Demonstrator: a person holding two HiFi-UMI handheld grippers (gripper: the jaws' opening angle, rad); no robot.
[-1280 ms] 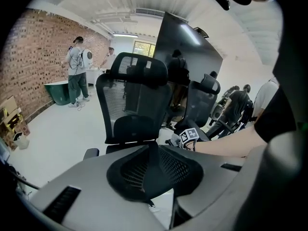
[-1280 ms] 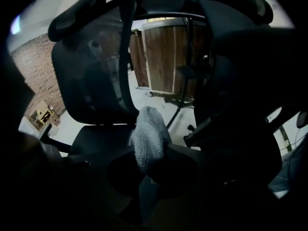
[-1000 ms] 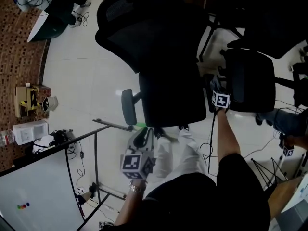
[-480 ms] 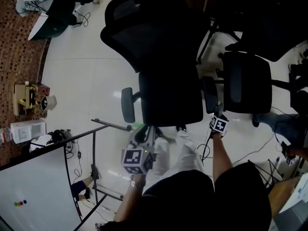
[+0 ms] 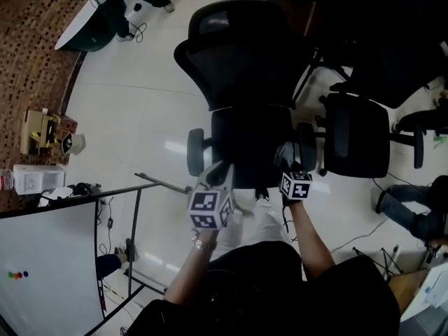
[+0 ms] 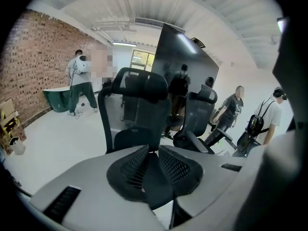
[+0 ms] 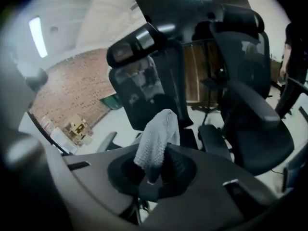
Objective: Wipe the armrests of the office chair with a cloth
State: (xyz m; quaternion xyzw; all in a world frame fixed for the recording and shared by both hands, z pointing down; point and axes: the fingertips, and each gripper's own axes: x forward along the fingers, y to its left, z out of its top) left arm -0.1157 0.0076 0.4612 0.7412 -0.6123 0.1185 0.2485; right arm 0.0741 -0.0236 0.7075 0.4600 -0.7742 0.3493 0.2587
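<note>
Office chair (image 5: 248,82): centre of the head view, black mesh backrest toward the top of the frame and seat below it, standing on a pale floor (image 5: 133,110).
Armrest, left of frame (image 5: 195,152): dark pad beside the seat's left edge, nothing on it.
Armrest, right of frame (image 5: 306,145): dark pad beside the seat's right edge. In the right gripper view it lies at lower right (image 7: 214,141).
Left claw (image 6: 150,148): pads drawn together to a narrow slit, nothing between them. In the head view it sits at the seat's front left corner (image 5: 218,172), near the left-of-frame armrest but apart from it.
Right claw (image 7: 155,170): clamped on the cloth. In the head view it sits at the seat's front right corner (image 5: 285,154), just beside the right-of-frame armrest.
Cloth (image 7: 156,141): pale grey knit, bunched, standing up out of the right claw. In the right gripper view it is left of the armrest pad and apart from it.
Second chair (image 5: 357,135): black, right of the office chair, beside the right-of-frame armrest.
Whiteboard (image 5: 49,264): lower left of the head view, on a dark frame.
Boxes (image 5: 42,133): left edge of the head view, on the patterned floor strip.
People (image 6: 236,107): standing in the background of the left gripper view.
</note>
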